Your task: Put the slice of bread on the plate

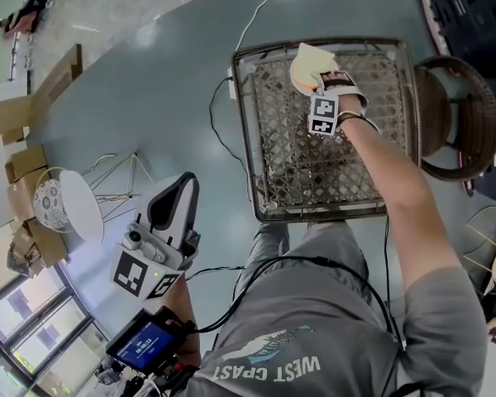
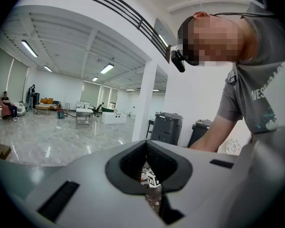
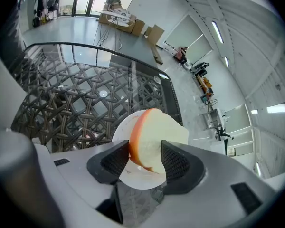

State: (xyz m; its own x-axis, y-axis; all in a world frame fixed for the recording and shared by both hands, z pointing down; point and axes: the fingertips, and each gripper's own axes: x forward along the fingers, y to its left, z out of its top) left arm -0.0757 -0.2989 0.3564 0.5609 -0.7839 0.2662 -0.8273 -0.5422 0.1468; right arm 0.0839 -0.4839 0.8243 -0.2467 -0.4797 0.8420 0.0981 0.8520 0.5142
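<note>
A slice of bread [image 3: 154, 134] with an orange-brown crust stands on edge over a small white plate [image 3: 126, 177] on the glass-topped wicker table [image 1: 331, 164]. My right gripper [image 3: 145, 158] points steeply down at it. Its jaws are open, with the slice between the pads and one pad close against each face. In the head view the bread [image 1: 308, 63] shows at the table's far side, just beyond the right gripper [image 1: 321, 79]. My left gripper [image 1: 175, 198] hangs off the table at the lower left. It holds nothing, and its jaws [image 2: 152, 175] are together.
A round wicker chair [image 1: 463, 122] stands right of the table. A white cable [image 1: 221, 135] runs along the floor by the table's left edge. A white wire-legged stand [image 1: 70, 205] and cardboard boxes [image 1: 25, 172] sit at the left.
</note>
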